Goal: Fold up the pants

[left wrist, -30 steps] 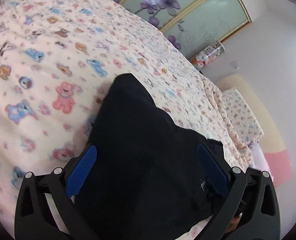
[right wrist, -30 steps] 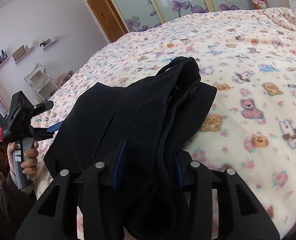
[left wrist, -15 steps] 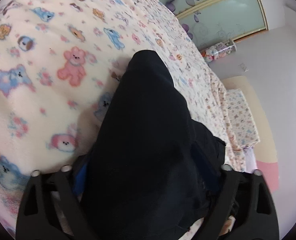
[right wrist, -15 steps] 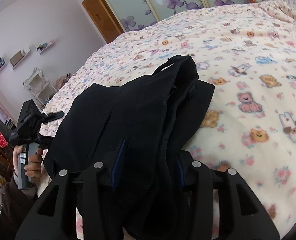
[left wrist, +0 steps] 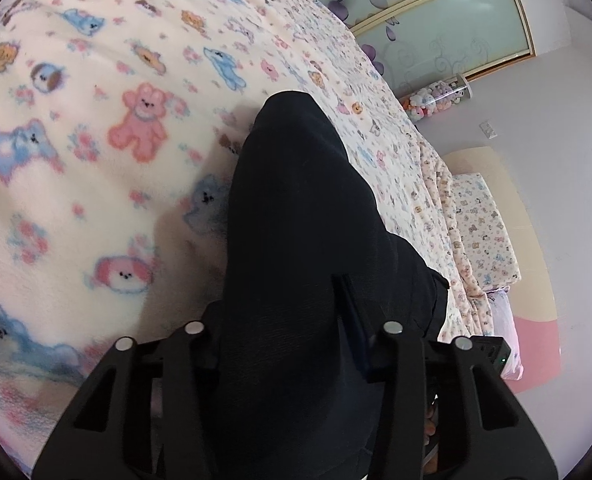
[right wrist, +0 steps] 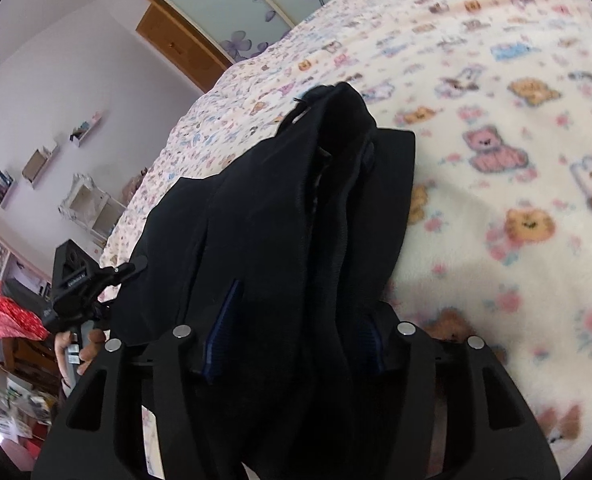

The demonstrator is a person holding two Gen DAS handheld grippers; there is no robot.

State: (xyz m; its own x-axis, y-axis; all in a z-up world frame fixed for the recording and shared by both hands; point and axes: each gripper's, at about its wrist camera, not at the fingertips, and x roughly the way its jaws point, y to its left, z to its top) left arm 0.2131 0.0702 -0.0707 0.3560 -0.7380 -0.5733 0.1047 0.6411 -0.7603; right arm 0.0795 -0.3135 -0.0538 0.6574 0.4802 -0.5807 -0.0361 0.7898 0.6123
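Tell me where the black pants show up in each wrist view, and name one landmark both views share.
Left wrist: the black pants run from bottom centre up to mid-frame, between the left gripper's closing jaws.
Right wrist: the pants fill the centre and lower middle, between the right gripper's opening jaws.
Shared landmark: the teddy-print blanket under them.

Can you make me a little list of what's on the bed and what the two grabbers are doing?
thing on bed: black pants, bunched up
bed cover: teddy-bear blanket
left gripper: jaws closing, pants between them
right gripper: jaws opening, pants between them
behind bed: flower-patterned sliding doors
fold: not done yet
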